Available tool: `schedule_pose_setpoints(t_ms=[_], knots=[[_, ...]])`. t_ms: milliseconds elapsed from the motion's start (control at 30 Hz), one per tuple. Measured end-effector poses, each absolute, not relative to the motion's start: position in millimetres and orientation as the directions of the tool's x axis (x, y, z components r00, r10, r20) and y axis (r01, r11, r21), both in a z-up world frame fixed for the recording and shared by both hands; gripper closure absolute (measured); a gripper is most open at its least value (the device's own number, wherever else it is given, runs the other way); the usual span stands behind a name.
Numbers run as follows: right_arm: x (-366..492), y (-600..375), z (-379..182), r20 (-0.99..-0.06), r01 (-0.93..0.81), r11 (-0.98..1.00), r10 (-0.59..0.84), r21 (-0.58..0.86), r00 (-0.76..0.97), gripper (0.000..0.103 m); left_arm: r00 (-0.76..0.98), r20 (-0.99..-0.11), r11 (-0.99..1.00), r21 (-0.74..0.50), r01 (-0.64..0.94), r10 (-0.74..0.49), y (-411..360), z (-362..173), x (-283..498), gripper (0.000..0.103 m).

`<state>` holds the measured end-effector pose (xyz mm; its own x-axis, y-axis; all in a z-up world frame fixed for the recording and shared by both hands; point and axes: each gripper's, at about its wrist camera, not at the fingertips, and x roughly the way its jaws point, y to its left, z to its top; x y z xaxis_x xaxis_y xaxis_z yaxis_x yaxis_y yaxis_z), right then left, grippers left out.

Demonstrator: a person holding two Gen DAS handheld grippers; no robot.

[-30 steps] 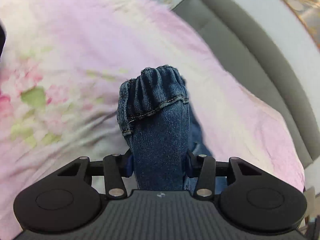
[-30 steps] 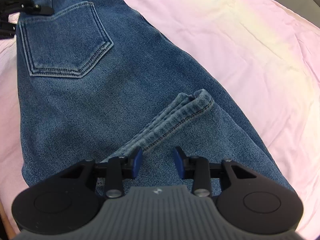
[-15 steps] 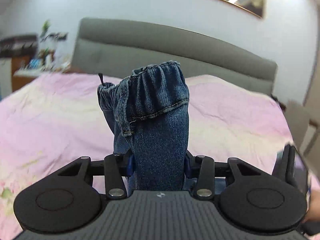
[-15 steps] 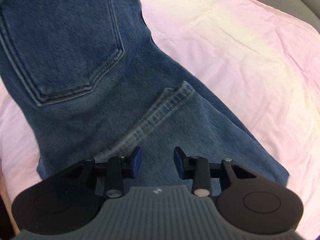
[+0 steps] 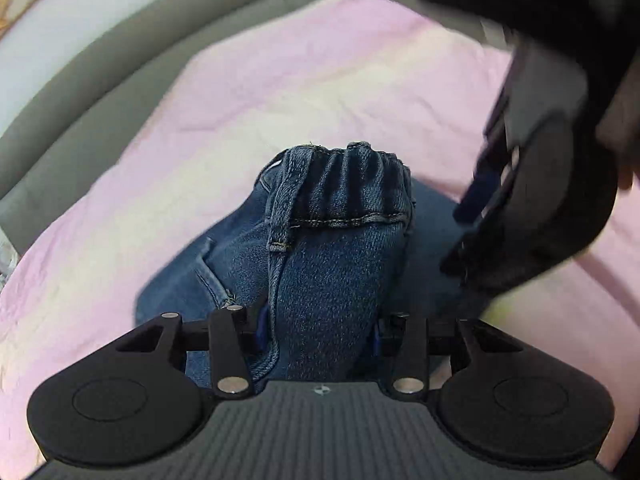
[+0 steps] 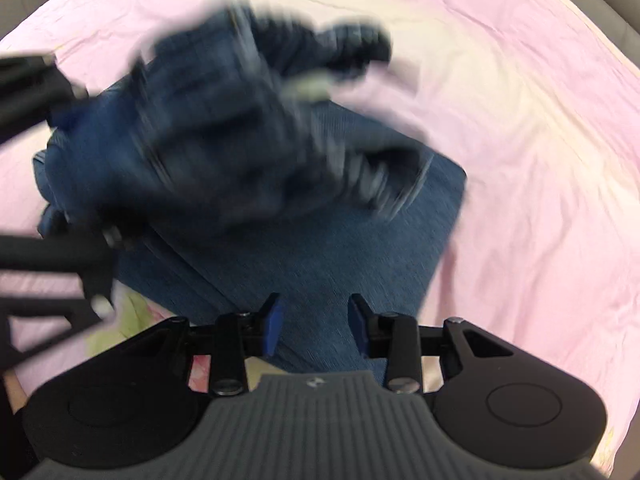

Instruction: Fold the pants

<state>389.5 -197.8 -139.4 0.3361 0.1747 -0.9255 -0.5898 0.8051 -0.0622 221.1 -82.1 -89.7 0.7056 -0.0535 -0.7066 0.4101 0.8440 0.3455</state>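
Blue denim pants point(image 6: 340, 248) lie on a pink bedsheet point(image 6: 520, 120). My left gripper point(image 5: 318, 324) is shut on the bunched elastic waistband point(image 5: 344, 192) and holds it up over the lower denim layer point(image 5: 434, 220). In the right wrist view the lifted waist part point(image 6: 224, 132) is blurred with motion and hangs above the flat denim. My right gripper point(image 6: 316, 322) is open and empty, its blue pads above the near edge of the flat denim. It also shows blurred at the right of the left wrist view point(image 5: 480, 216).
A grey padded headboard point(image 5: 80, 80) curves along the far side of the bed. The pink sheet point(image 5: 320, 80) spreads all around the pants, with a floral patch point(image 6: 120, 320) near my right gripper. The left gripper body point(image 6: 48, 216) shows at the left edge.
My left gripper has swung the waistband up and over toward the rest of the pants. My right gripper has drawn back to the denim's near edge, and stays open.
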Motion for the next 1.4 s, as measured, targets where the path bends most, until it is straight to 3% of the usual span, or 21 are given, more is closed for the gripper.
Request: schedule_pose_setpoints(t_ms=[200, 333, 533, 600, 667, 800, 1033, 1167, 1400], knots=[[388, -216, -158, -0.935, -0.585, 0.810, 0.181, -0.034, 0.305, 0.067, 0.627, -0.775, 0.812, 0.314, 0.493, -0.081, -91, -106, 231, 0.047], [387, -215, -159, -0.933, -0.574, 0.819, 0.193, -0.017, 0.303, 0.064, 0.563, -0.801, 0.858, 0.129, 0.497, -0.205, -64, -93, 248, 0.032], [377, -219, -152, -0.926, -0.570, 0.821, 0.185, -0.038, 0.328, 0.062, 0.520, -0.786, 0.876, -0.055, 0.479, -0.334, -36, -80, 253, 0.027], [373, -220, -145, -0.923, -0.562, 0.826, 0.185, -0.041, 0.339, 0.058, 0.503, -0.771, 0.871, -0.131, 0.473, -0.389, -24, -75, 252, 0.023], [372, -219, -141, -0.920, -0.552, 0.832, 0.174, -0.054, 0.351, 0.045, 0.493, -0.750, 0.867, -0.214, 0.451, -0.442, -13, -67, 253, 0.022], [369, -216, -126, -0.912, -0.529, 0.845, 0.155, -0.077, 0.380, 0.045, 0.500, -0.707, 0.858, -0.321, 0.402, -0.499, 8, -54, 250, 0.022], [373, -219, -103, -0.905, -0.407, 0.913, 0.165, -0.010, 0.392, 0.044, 0.612, -0.633, 0.878, -0.393, 0.274, -0.474, 65, -25, 251, 0.023], [375, -226, -89, -0.895, -0.317, 0.948, 0.156, 0.017, 0.417, 0.032, 0.641, -0.679, 0.925, -0.355, 0.139, -0.357, 93, -28, 257, 0.027], [391, -243, -85, -0.847, -0.132, 0.935, 0.355, 0.330, 0.395, 0.023, 0.606, -0.739, 0.939, -0.343, 0.036, -0.294, 121, -52, 256, 0.028]])
